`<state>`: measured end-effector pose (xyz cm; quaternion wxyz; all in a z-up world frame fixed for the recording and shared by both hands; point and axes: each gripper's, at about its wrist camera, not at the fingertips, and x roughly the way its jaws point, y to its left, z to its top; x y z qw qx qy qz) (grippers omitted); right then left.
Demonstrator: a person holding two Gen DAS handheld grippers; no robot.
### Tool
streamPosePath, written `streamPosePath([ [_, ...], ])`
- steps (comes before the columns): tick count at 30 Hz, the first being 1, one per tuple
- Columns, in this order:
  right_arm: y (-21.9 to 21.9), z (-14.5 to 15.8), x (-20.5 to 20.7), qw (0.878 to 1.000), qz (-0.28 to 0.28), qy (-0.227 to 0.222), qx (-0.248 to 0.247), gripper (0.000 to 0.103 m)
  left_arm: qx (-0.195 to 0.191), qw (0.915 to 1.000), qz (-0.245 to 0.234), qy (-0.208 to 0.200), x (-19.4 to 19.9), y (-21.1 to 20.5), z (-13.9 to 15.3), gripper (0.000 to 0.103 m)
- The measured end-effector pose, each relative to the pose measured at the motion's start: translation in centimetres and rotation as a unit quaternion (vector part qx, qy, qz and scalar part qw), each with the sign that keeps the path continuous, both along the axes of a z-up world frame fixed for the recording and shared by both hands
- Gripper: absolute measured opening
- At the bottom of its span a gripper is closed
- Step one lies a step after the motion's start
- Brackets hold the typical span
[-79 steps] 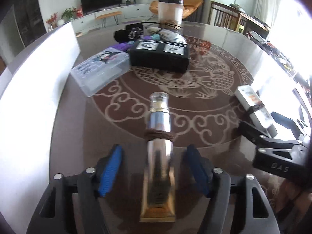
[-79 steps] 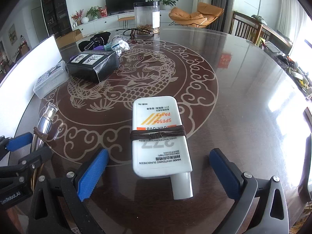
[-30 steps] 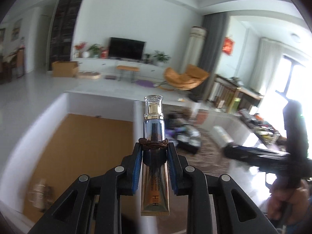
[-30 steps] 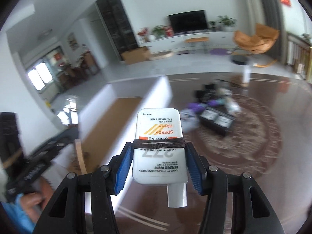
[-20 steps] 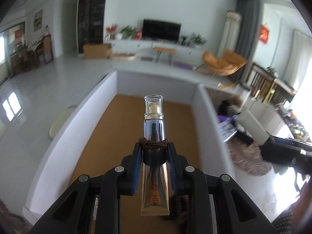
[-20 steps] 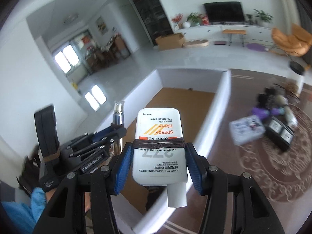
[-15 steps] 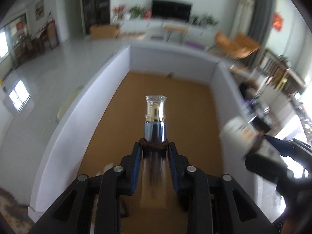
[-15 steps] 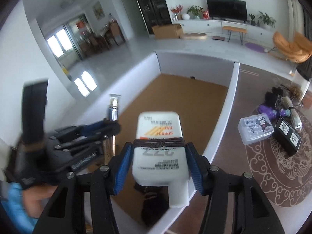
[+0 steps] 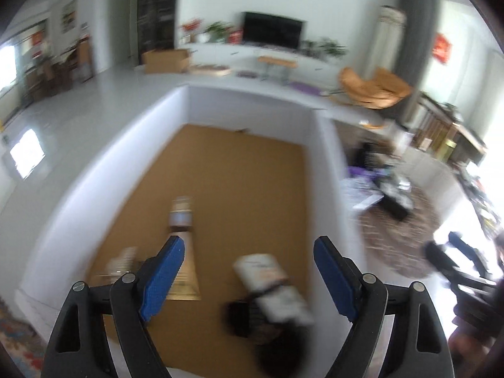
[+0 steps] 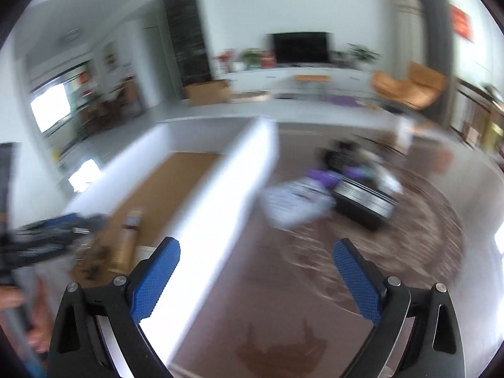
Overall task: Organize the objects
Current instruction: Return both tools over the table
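With both items just let go into the white box (image 9: 104,170), the left gripper (image 9: 249,271) and right gripper (image 10: 255,271) are opening, nothing between their jaws. Gold pump tube (image 9: 184,252) and white sunscreen bottle (image 9: 274,286) lie blurred on its brown floor. Next, probably the table's remaining clutter.

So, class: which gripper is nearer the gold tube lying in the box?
Left. The left gripper hovers over the gold tube, fingers opening; the right gripper is outside the box wall.
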<state>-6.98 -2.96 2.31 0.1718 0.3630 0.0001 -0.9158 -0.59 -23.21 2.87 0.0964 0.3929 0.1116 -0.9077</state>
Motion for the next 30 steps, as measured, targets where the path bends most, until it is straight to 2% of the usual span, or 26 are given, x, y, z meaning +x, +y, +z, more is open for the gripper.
streamPosePath([
  [3,5.4,-2.6,-1.2,0.998,-0.063,-0.017,0.027,0.098,-0.001,0.9974,-0.070,0.021,-0.5,5.8,1.7,0.084],
  [5,8.7,-4.3,-1.5,0.994,-0.097,-0.027,0.051,0.098,-0.009,0.9917,-0.124,0.033,-0.7,10.1,2.6,0.084],
  [7,11.7,-5.7,-2.0,0.988,-0.127,-0.041,0.078,0.098,-0.015,0.9843,-0.172,0.036,-0.6,14.0,2.8,0.089],
  [8,13.1,-6.4,-2.1,0.985,-0.139,-0.048,0.087,0.098,-0.018,0.9800,-0.195,0.034,-0.7,16.0,2.5,0.093],
  [10,15.4,-7.2,-1.8,0.981,-0.160,-0.055,0.093,0.098,-0.024,0.9741,-0.224,0.022,-1.3,19.4,1.4,0.094],
  [12,17.3,-7.5,-1.7,0.977,-0.193,-0.065,0.068,0.098,-0.026,0.9706,-0.239,0.009,-1.4,21.2,-0.2,0.094],
  [14,18.3,-6.9,-1.4,0.978,-0.201,-0.055,0.035,0.098,-0.027,0.9682,-0.249,-0.007,-2.1,22.7,-2.7,0.094],
  [16,18.3,-6.7,-1.3,0.976,-0.210,-0.046,0.045,0.098,-0.044,0.9675,-0.248,-0.021,-2.8,24.1,-5.3,0.094],
  [20,17.6,-7.7,-2.3,0.977,-0.195,-0.062,0.061,0.098,-0.060,0.9705,-0.230,-0.041,-5.0,24.1,-8.5,0.094],
  [30,15.7,-10.0,-2.7,0.977,-0.167,-0.091,0.093,0.098,-0.061,0.9761,-0.199,-0.064,-7.2,23.2,-11.4,0.094],
])
